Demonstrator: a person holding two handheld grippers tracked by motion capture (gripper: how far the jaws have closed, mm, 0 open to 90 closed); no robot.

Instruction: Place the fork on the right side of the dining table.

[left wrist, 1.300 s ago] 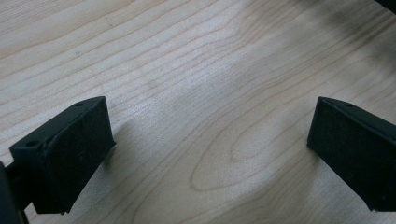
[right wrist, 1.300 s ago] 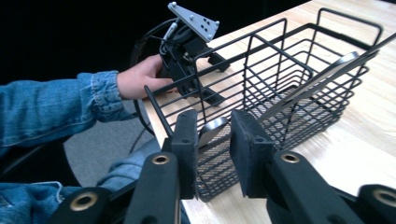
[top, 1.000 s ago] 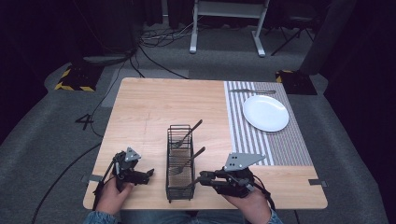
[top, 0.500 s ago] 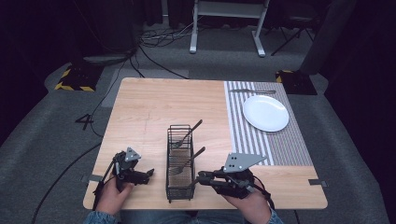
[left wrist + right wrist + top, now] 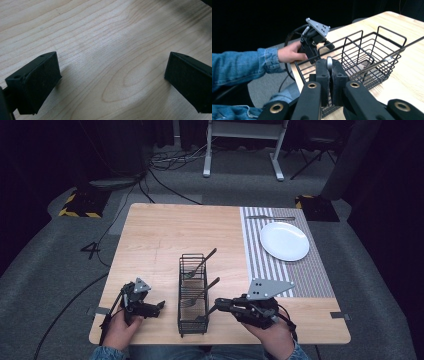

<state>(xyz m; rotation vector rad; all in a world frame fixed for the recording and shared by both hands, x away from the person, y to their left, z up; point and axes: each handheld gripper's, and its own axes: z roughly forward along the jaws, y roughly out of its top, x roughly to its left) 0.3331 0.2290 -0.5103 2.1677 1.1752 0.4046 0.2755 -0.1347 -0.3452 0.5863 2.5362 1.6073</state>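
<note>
Right gripper view: the right hand-held gripper (image 5: 329,71), its jaws just closing, pinches a metal utensil handle (image 5: 329,63) in the wire basket (image 5: 384,47).

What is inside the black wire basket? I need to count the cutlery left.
In the wire basket two forks lean over its right rim. The right gripper pinches a third metal handle at the near end; its head is hidden.

Black wire caddy basket (image 5: 193,295), rectangular, upright on the wooden table's near edge. Several silver metal forks inside; two handles (image 5: 206,261) lean out toward the far right. Silver utensil handle end (image 5: 329,62) at the near end, pinched between black pads, rounded tip showing.
</note>
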